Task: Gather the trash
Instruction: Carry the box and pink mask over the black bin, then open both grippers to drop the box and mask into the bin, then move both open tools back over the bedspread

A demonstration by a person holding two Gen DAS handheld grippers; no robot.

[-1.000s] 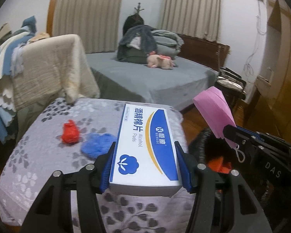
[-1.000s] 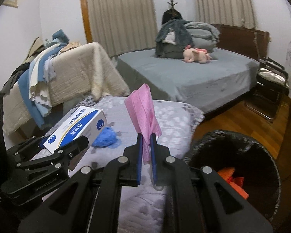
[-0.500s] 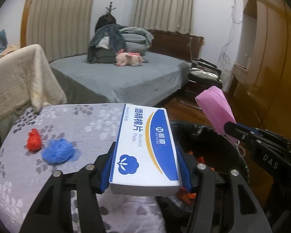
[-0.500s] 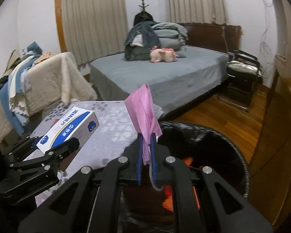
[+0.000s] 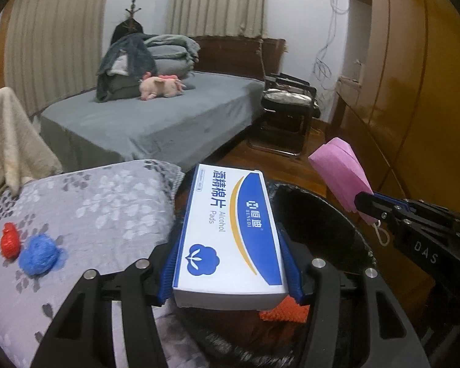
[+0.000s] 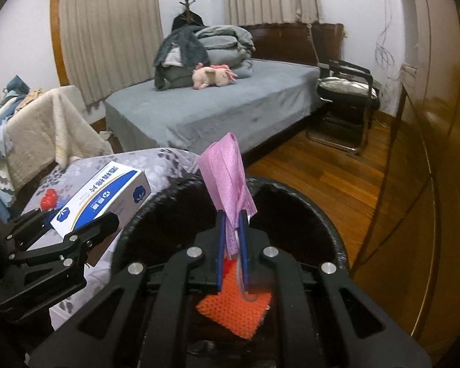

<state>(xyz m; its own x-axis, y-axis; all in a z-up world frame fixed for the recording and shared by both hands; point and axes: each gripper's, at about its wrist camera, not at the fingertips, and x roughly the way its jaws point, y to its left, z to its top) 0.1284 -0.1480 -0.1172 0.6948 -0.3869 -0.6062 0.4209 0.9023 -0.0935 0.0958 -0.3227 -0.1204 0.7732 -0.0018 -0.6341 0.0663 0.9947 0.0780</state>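
My left gripper (image 5: 230,263) is shut on a white and blue alcohol pads box (image 5: 230,233) and holds it over the left rim of a black trash bin (image 5: 328,214). My right gripper (image 6: 231,217) is shut on a pink face mask (image 6: 227,171) above the bin (image 6: 294,202), which holds an orange mesh piece (image 6: 236,306). The box also shows in the right wrist view (image 6: 98,196), and the mask in the left wrist view (image 5: 340,174). A red wad (image 5: 9,240) and a blue wad (image 5: 39,254) lie on the grey flowered table cover (image 5: 92,202).
A grey bed (image 6: 217,107) with folded bedding and a pink plush toy (image 6: 213,75) stands behind. A black chair (image 6: 343,101) sits on the wood floor at right, next to a wooden wardrobe (image 6: 429,153). A blanket-draped chair (image 6: 46,128) is at left.
Both grippers have moved right, from over the table to over the trash bin, each still holding its item. The red and blue wads have slid to the left of the view.
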